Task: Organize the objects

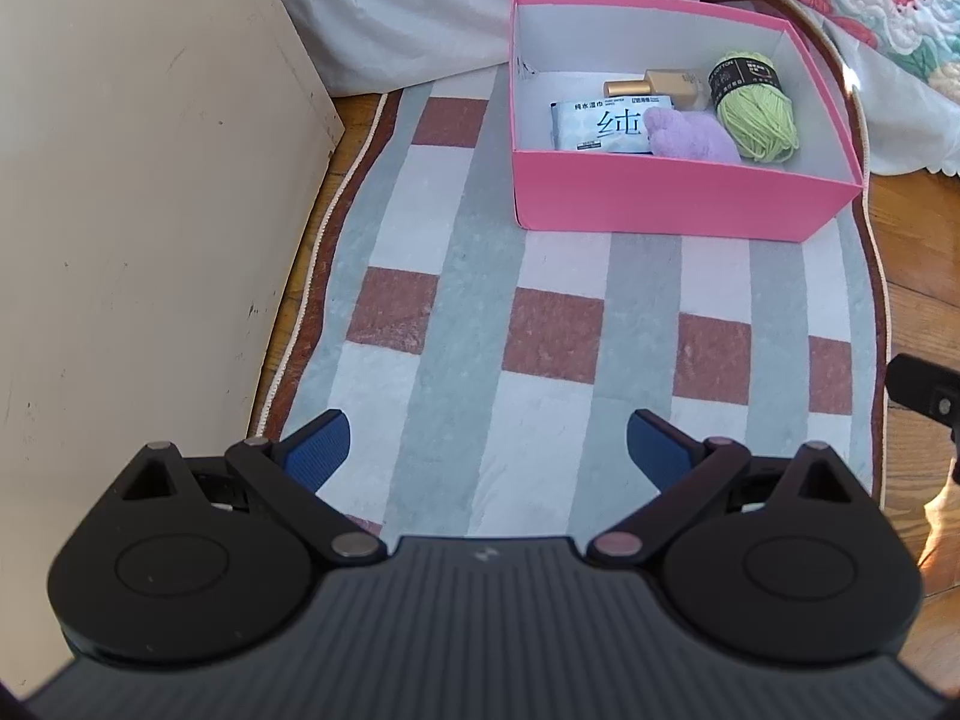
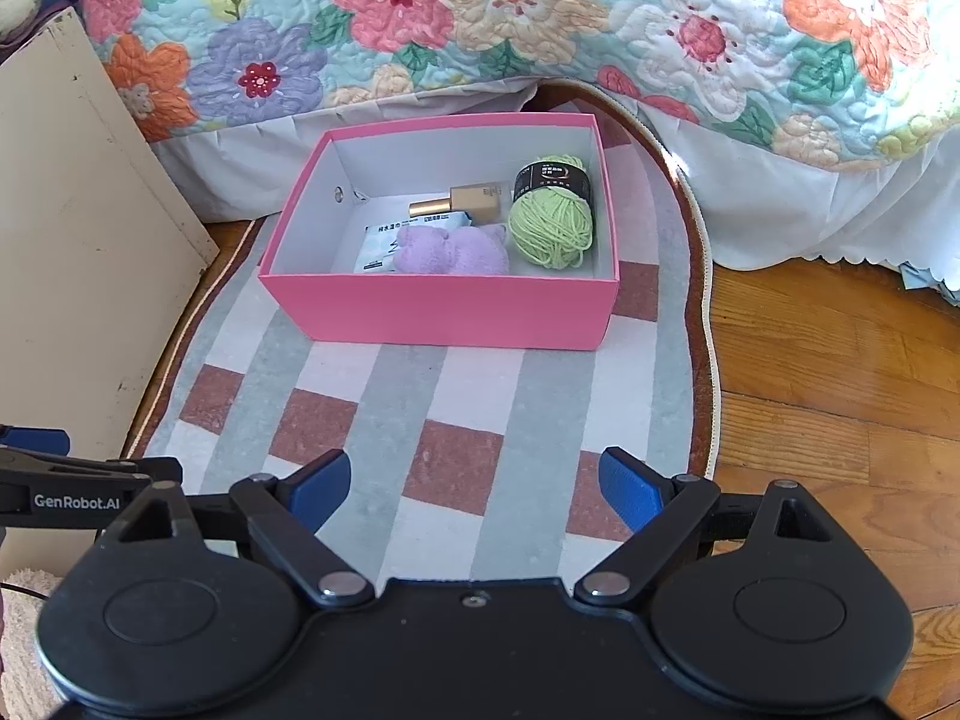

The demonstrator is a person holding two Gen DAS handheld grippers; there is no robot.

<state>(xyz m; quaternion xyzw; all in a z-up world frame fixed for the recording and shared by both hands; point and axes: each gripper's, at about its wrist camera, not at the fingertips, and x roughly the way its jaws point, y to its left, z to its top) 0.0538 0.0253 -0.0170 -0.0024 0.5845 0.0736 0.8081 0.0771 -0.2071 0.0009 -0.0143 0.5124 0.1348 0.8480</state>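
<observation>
A pink cardboard box (image 2: 438, 315) sits on a checked rug (image 2: 390, 438) of grey, white and brick-red squares, close to the frilled edge of a floral quilt (image 2: 540, 18) that hangs down behind it. Inside the box lie four things: a ball of light green yarn (image 2: 552, 228) with a black paper band, against the right wall; a gold-capped foundation bottle (image 2: 468, 204) lying on its side toward the back; a flat pack of wet wipes (image 2: 375, 249) on the box floor; and a lilac plush toy (image 2: 450, 252) resting partly on the wipes, just beside the yarn.

The left gripper (image 1: 487, 450) hovers above the near part of the rug, its blue-padded fingers (image 1: 318, 450) spread wide with nothing between them. The right gripper (image 2: 474, 486) is likewise spread and empty, held over the rug well short of the box (the left gripper's black arm shows at the left edge of the right wrist view). A cream-painted cabinet (image 1: 138, 228) stands at the left of the rug, and bare wooden flooring (image 2: 840, 372) lies to the right.
</observation>
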